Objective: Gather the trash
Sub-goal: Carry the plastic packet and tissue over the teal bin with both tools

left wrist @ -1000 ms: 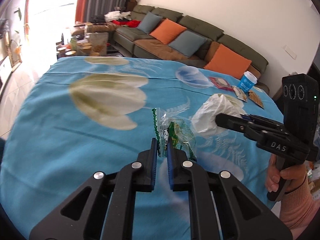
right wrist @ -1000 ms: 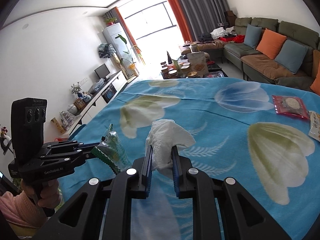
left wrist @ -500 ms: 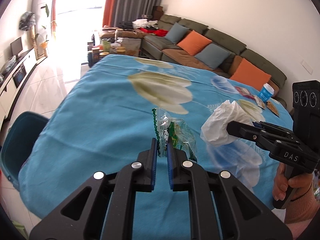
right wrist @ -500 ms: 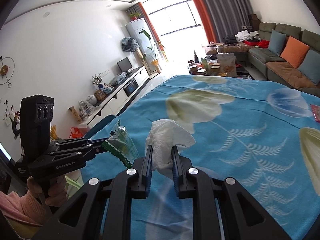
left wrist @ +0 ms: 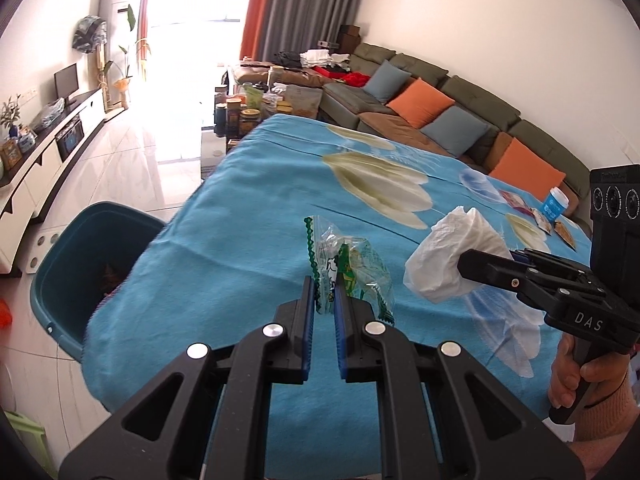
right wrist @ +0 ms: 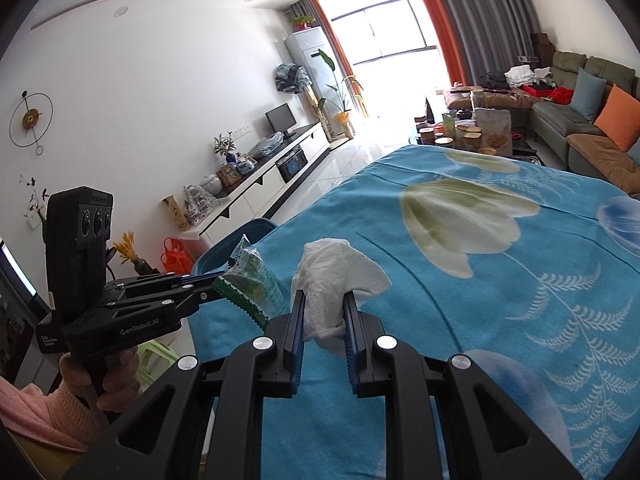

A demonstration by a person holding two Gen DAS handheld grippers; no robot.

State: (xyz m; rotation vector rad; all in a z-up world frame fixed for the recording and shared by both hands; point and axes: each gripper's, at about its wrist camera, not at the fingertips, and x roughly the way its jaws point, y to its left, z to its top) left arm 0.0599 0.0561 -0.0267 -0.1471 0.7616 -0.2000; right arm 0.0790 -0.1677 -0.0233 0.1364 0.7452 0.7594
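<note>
Blue tablecloth (left wrist: 248,216) edge near teal bin (left wrist: 76,248); left gripper (left wrist: 325,292) fingers clamp wrapper (left wrist: 352,268), right gripper (right wrist: 323,312) fingers clamp tissue (right wrist: 332,276).

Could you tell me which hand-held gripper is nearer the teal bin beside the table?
Left. The left hand-held gripper is on the teal bin side; the right hand-held gripper is farther away.

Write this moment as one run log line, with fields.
left gripper: shut on wrapper | right gripper: shut on tissue | bin: beside table
</note>
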